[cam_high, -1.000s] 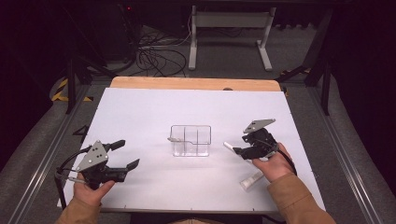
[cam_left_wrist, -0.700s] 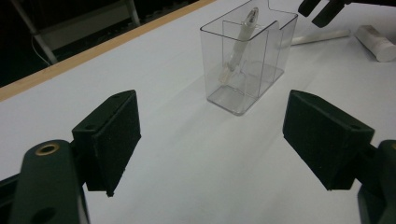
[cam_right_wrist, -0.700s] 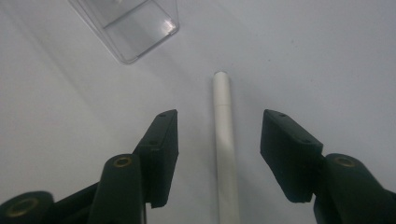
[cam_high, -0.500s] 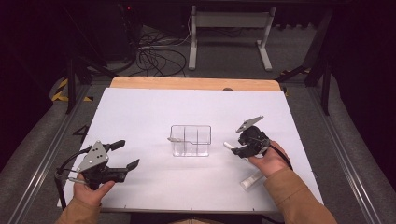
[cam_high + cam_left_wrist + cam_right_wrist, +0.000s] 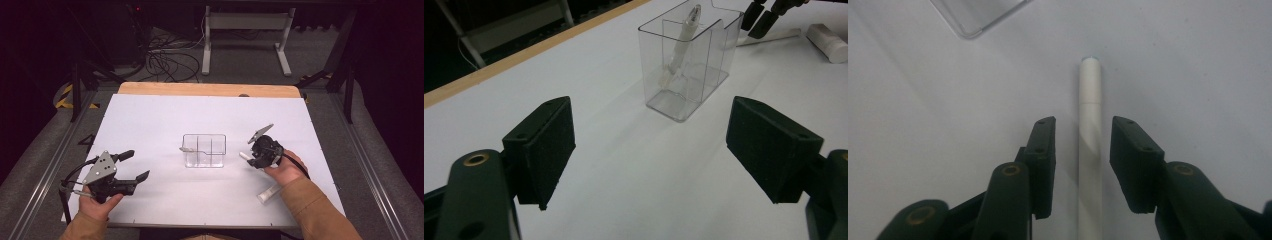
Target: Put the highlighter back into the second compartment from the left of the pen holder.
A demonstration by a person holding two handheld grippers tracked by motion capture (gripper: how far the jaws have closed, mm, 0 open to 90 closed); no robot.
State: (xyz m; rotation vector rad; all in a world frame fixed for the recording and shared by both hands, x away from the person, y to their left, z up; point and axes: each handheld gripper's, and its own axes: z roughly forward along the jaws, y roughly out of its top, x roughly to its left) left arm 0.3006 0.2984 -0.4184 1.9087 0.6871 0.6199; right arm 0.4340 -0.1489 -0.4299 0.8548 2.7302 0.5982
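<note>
On the white bench (image 5: 165, 120), a thin white pen (image 5: 1090, 150) is straddled, untouched, by the closing right claw (image 5: 1082, 165); light, stiff, slippery, best gripped mid-length.

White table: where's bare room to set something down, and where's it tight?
The far half of the white table, between the wooden back edge and the clear box, is bare. So is the near middle, between the left gripper and the box. It is crowded right of the box: the right gripper straddles a white pen, with a white tube nearby.
</note>
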